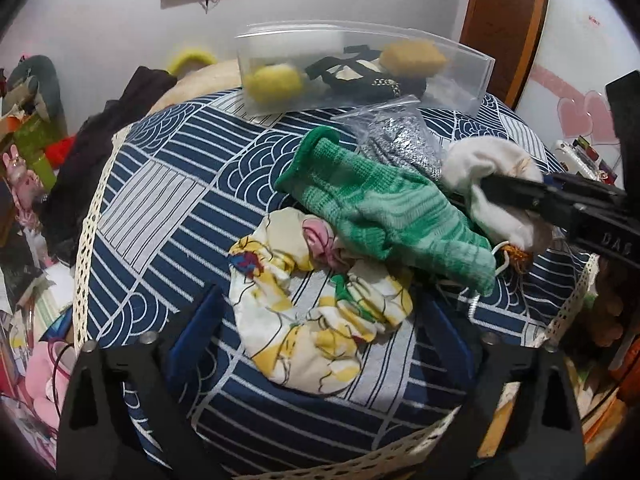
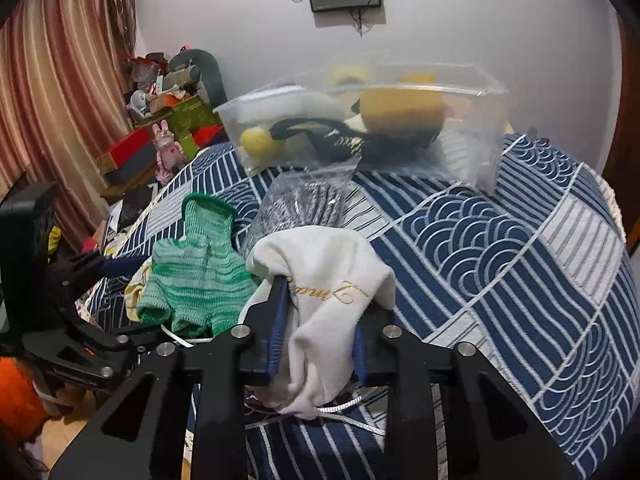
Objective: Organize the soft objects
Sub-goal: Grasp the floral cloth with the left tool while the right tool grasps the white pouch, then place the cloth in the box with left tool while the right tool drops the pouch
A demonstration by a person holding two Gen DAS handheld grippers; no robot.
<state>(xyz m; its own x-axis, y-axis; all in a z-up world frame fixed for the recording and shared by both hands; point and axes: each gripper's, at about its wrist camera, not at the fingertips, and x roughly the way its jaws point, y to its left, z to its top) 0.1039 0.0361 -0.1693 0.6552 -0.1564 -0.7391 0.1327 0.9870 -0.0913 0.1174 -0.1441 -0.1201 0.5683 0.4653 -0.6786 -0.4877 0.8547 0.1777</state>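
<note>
Currently the right gripper (image 2: 320,320) has its fingers pinched on the white pouch (image 2: 320,272), holding it bunched just above the blue patterned cover (image 2: 520,260). Left gripper (image 1: 316,320) has its fingers spread wide with nothing between them, hovering over the floral cloth (image 1: 312,320). Green glove (image 1: 384,208) lies partly over that cloth and touches the pouch. Clear bin (image 2: 360,128) sits behind, already holding a yellow ball (image 2: 256,140), a sponge and a dark item. Risks: the pouch's cord (image 2: 344,408) trails underneath and could snag the glove on lift; the grip is near one edge, so the fabric may slip; the bagged grey item (image 2: 308,204) lies in the path to the bin and could get knocked.
</note>
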